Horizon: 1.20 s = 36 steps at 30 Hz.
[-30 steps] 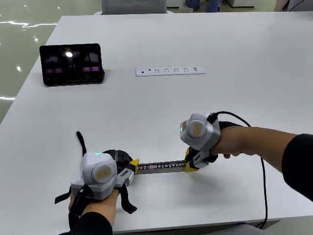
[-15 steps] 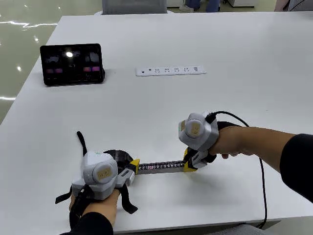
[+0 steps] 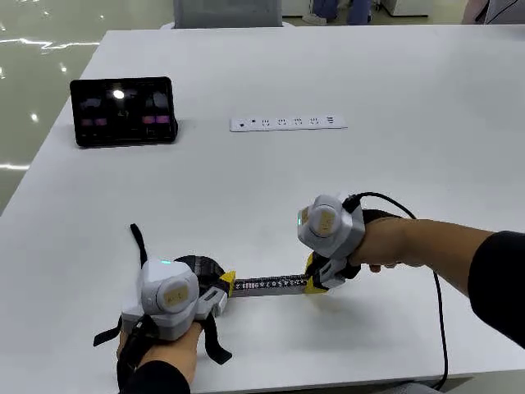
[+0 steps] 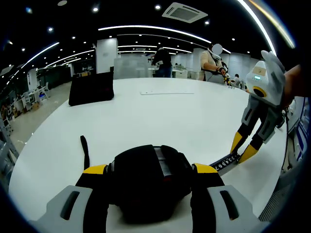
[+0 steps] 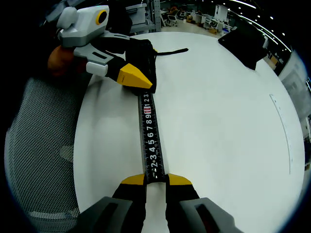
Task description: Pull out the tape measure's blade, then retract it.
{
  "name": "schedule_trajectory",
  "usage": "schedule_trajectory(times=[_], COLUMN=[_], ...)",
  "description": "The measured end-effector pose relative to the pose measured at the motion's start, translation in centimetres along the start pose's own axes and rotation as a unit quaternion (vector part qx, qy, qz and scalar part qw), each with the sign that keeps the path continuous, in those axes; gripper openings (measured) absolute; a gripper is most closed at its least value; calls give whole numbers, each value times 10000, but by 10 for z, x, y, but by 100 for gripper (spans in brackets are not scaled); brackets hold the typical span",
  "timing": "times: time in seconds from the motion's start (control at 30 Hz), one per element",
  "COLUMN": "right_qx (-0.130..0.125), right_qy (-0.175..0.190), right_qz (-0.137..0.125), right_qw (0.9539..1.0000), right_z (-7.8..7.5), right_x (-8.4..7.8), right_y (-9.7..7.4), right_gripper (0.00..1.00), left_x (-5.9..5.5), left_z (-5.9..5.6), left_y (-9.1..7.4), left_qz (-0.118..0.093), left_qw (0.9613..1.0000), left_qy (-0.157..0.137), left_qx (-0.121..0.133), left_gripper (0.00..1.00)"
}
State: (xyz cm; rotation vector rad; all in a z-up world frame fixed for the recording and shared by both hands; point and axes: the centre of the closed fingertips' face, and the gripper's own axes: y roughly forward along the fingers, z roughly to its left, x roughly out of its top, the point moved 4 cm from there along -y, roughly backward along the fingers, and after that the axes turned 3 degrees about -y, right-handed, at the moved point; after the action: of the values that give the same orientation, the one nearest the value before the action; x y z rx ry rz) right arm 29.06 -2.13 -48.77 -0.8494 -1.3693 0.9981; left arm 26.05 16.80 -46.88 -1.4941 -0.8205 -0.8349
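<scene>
The right gripper [image 3: 315, 285] has slid left, shortening the exposed blade [image 3: 271, 284]. Its fingers pinch the blade's tip, and the left gripper [image 4: 150, 170] clamps the tape measure [image 3: 197, 267], lower centre. Retraction seems partway done.

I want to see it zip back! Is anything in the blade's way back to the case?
Nothing visible: the black numbered blade lies straight on the white table, running into the round black case.
</scene>
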Motion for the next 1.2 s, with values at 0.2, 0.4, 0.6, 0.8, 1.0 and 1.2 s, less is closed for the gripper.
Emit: schedule_trajectory(times=[0.2,0.4,0.6,0.8,1.0,1.2], right_qx=[-21,5,7,-9,1,-7], right_qy=[62,66,32,-30,-63,-11], right_qz=[8,-18,-97,-169,-160,-220], right_qw=[10000,10000,9999,9999,9999,9998], right_z=[0,1,1,-1,-1,-1], right_x=[5,9,15,25,27,29], right_y=[2,4,7,11,12,13], right_gripper=[11,11,11,11,11,11], left_x=[-1,-1,-1,-1,-1,0], left_z=[1,1,2,2,2,3], left_y=[0,0,0,1,1,0], left_qz=[2,8,11,15,20,69], left_qw=[10000,10000,10000,10000,10000,9999], left_qy=[-7,-6,-8,-9,-17,-102], left_qx=[-5,-8,-9,-12,-12,-25], left_gripper=[64,64,64,64,63,63])
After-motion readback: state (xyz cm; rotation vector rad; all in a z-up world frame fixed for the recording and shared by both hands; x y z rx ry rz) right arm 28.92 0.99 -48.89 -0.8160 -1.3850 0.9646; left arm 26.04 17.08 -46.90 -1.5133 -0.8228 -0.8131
